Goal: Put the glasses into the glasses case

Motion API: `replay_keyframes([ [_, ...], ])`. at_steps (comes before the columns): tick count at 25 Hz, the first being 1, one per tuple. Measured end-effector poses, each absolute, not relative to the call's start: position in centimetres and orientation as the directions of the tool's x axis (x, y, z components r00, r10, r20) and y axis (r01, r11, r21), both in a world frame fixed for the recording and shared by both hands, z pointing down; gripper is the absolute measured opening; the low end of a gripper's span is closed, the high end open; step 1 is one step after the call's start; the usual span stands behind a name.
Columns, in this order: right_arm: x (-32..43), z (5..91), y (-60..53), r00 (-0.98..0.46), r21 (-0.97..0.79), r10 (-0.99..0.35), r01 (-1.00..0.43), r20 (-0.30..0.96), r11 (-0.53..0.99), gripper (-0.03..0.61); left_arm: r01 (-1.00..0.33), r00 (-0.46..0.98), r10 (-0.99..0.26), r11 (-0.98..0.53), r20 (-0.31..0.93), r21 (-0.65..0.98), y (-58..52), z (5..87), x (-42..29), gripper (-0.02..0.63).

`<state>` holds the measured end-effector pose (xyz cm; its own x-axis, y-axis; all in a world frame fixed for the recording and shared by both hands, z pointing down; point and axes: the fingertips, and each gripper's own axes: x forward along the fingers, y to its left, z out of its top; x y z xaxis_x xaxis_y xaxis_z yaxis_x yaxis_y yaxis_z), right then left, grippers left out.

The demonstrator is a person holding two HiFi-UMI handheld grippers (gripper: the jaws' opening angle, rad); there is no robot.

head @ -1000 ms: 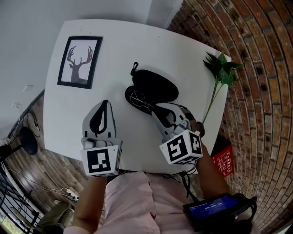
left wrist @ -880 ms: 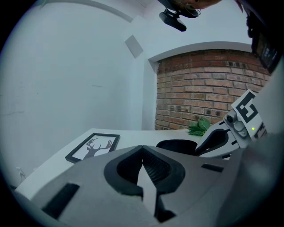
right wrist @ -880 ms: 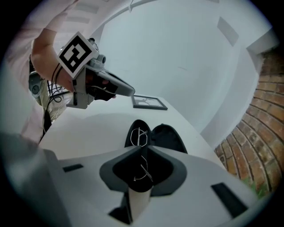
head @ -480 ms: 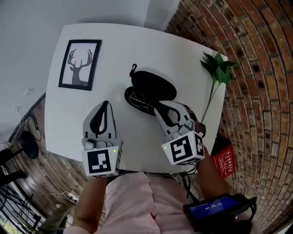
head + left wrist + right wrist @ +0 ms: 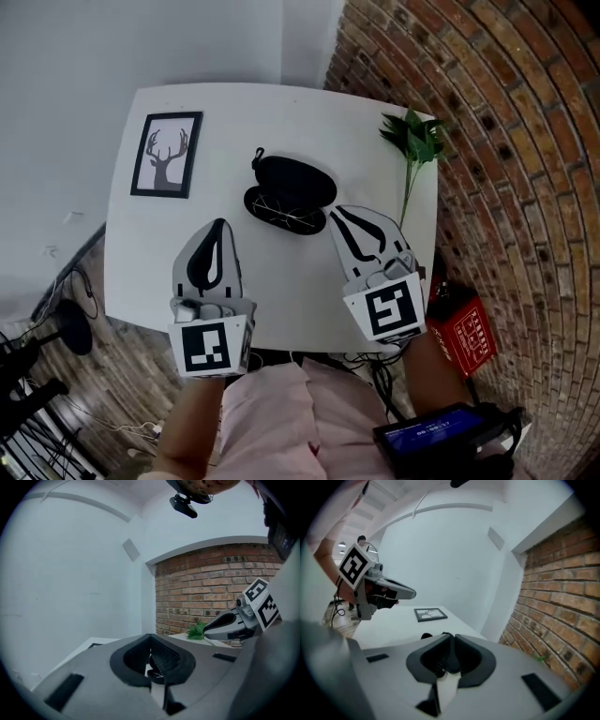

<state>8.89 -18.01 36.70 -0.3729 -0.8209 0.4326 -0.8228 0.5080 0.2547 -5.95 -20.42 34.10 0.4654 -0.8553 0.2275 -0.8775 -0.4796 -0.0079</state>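
Observation:
The black glasses case (image 5: pixel 302 176) lies open in the middle of the white table (image 5: pixel 253 112), and the thin wire-framed glasses (image 5: pixel 281 211) rest in its near half. My right gripper (image 5: pixel 336 214) hovers just right of the case, clear of it; its jaws are closing with nothing between them and their tips meet (image 5: pixel 451 639). My left gripper (image 5: pixel 218 225) hangs to the left of the case, shut and empty, its tips together (image 5: pixel 150 638). Each gripper view also shows the other gripper: the right gripper (image 5: pixel 206 631) and the left gripper (image 5: pixel 414 592).
A framed deer picture (image 5: pixel 167 154) lies at the table's far left. A green leafy sprig (image 5: pixel 412 141) lies along the right edge, next to the brick wall (image 5: pixel 506 141). A red box (image 5: pixel 461 328) sits on the floor and a dark device with a blue screen (image 5: pixel 431 433) at the person's waist.
Both grippers have lifted and drawn back toward the person. The right gripper's tips, earlier at the glasses in the case, now hang clear of them. The glasses stay in the case.

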Motion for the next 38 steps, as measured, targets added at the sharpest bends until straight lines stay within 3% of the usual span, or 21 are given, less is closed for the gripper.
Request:
replay_keyframes([
  [8,11.7,27.9,-13.5,-0.309,0.227,-0.930,-0.909,0.199,0.351,0.006,-0.865,0.491,-0.869,-0.495,0.064,-0.083,-15.8,25.6,-2.9,0.000],
  [16,12.4,22.1,-9.2,-0.268,0.194,-0.962,-0.942,0.058,0.274,0.005,-0.879,0.468,-0.883,-0.464,-0.020,-0.110,-11.9,19.8,-1.2,0.000],
  [38,12.2,18.8,-6.1,-0.243,0.173,-0.970,-0.957,-0.027,0.235,0.003,-0.860,0.507,-0.859,-0.498,-0.073,-0.113,-9.2,17.2,-0.3,0.000],
])
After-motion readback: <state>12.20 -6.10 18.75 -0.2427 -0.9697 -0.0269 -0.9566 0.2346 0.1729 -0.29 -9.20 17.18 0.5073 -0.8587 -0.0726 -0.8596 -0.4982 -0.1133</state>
